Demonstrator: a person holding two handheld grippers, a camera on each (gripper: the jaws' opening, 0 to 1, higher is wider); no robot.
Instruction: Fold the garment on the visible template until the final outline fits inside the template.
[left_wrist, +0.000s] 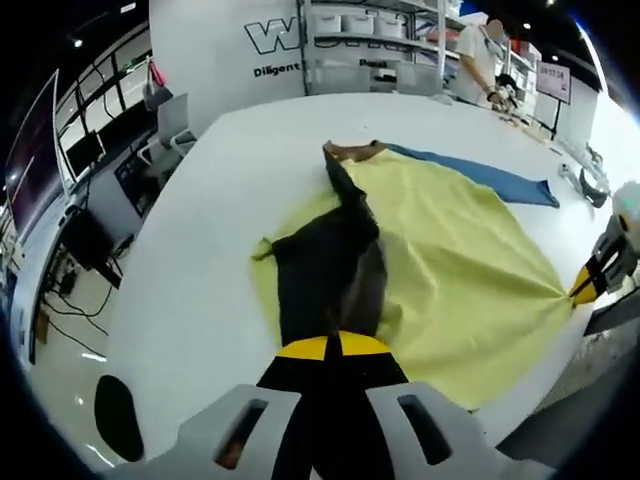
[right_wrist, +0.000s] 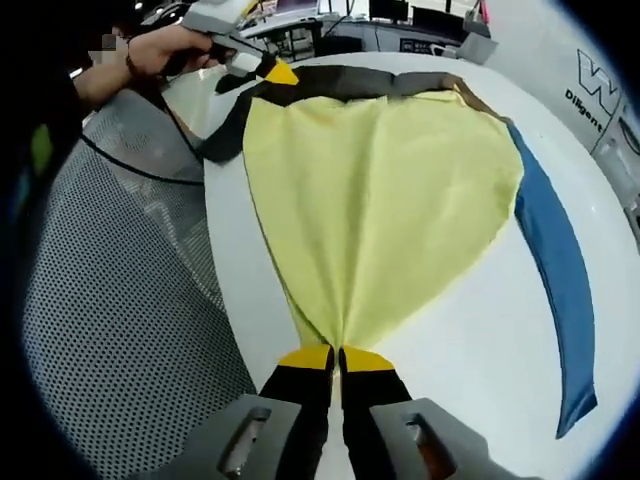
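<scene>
On the white table (left_wrist: 200, 250) of an open workshop, both grippers pinch the yellow-and-black garment (right_wrist: 380, 200), left gripper (left_wrist: 332, 347) and right gripper (right_wrist: 336, 358) holding it taut above the blue template (right_wrist: 560, 270) for folding.

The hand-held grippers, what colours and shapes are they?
Each hand-held gripper has a pale grey body with two slotted prongs, then two long black jaws capped with yellow tips. That goes for the left hand-held gripper and the right hand-held gripper. In the right gripper view, the person wears a dark sleeve and a wristband.
</scene>
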